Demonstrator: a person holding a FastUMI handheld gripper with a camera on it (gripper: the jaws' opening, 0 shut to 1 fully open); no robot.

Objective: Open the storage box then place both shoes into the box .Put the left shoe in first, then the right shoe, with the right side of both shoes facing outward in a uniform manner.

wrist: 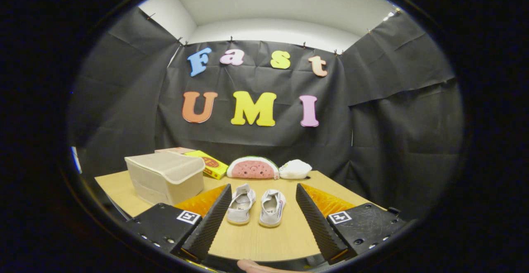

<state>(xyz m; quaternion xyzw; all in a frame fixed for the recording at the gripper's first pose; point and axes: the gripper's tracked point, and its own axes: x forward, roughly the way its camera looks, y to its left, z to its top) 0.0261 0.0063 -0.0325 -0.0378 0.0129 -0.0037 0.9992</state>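
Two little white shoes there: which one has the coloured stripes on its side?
The shoe nearer the white pouch, that is, the right-hand shoe, shows red and blue stripes; the other shoe, nearer the storage box, looks plain. The gripper's fingers are open.

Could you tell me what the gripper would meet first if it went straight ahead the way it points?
Probably the pair of shoes lying between and just ahead of the open gripper fingers; depth is hard to judge.
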